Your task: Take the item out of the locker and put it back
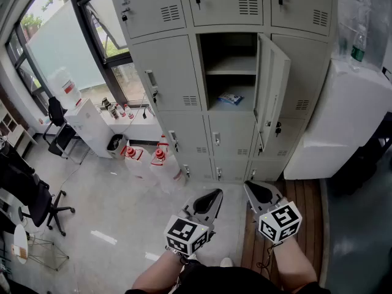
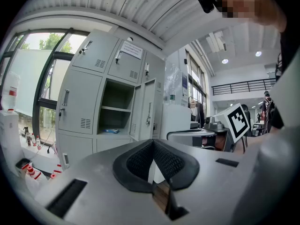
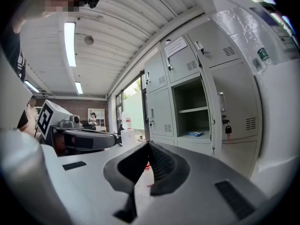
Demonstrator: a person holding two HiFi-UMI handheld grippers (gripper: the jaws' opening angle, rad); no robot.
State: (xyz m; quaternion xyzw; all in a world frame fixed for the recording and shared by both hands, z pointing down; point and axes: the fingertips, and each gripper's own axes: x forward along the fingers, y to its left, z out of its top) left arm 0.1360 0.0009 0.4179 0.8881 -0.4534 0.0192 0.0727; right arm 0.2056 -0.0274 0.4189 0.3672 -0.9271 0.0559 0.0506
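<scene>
While both grippers hang low in front of the locker [image 1: 164,72], the packet [image 1: 230,98] lies well apart from them, up and ahead. It rests flat on the floor of the one open compartment [image 1: 229,51], beneath the inner shelf [image 1: 231,65] and about midway across. Its long axis runs across the compartment's width, slightly skewed.

The left gripper [image 1: 211,198] has its jaws pressed together with nothing between them. The right gripper [image 1: 252,190] is likewise pressed together and empty. Neither touches the locker.

**Bearing.** In the head view the packet stands between the lines of the two grippers.
- From the left gripper view, it lies to the left of the jaw line.
- From the right gripper view, it lies to the right of the jaw line.
- Neither gripper is clearly nearer.

**Obstruction.** The door [image 1: 271,87] is hinged on the right and swung out toward the person. Its free edge stands on the right gripper's side of the opening.
- The left gripper appears to have the clearer straight path.
- The right gripper would probably need to pass inside the door's edge.

**Requirement for the coming move.** The chosen gripper must first spread its jaws, rise to the level of the compartment floor and enter below the inner shelf. A grip across the packet's short side, square to its long axis, looks the most workable.
</scene>
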